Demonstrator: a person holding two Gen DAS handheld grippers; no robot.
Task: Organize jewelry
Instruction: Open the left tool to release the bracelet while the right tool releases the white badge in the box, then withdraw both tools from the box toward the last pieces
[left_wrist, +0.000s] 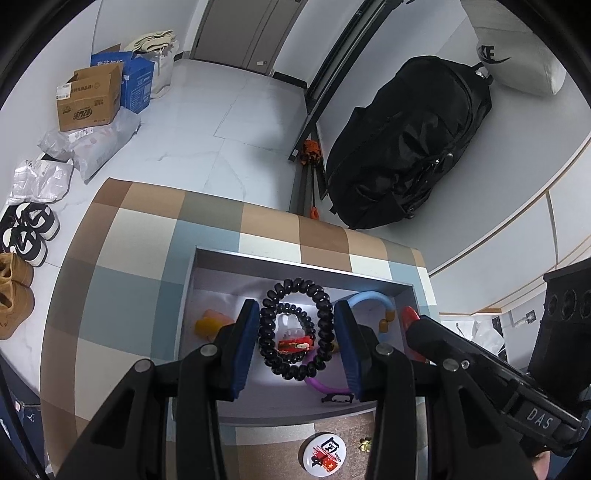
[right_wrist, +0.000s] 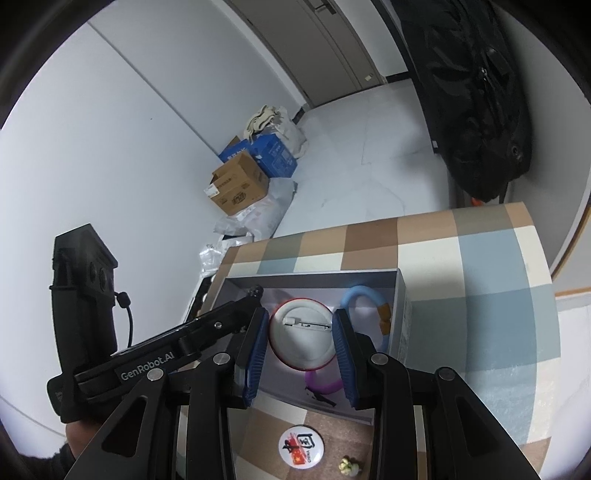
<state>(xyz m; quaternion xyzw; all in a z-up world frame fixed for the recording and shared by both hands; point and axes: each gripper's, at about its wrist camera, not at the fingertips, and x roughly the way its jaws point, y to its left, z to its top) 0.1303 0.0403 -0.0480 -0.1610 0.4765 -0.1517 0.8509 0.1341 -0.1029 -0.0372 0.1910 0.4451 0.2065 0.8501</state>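
Left gripper (left_wrist: 297, 338) clamps a black bead bracelet (left_wrist: 295, 328), right gripper (right_wrist: 301, 341) a pin badge (right_wrist: 303, 336), both over the box (left_wrist: 306, 264). Behind them, another badge (right_wrist: 301, 448) and small charm (right_wrist: 347, 466) remain outside.

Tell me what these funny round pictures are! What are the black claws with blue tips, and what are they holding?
A person holds two grabbing tools, one per hand. Each has a small camera looking along its two blue-padded fingers, so each picture is one tool's view. The left gripper grips a black beaded bracelet. The right gripper grips a round white pin badge, back side showing. Both hang over a grey box on a checked tablecloth. Inside the box lie a blue ring and a purple ring. Another badge lies on the cloth.
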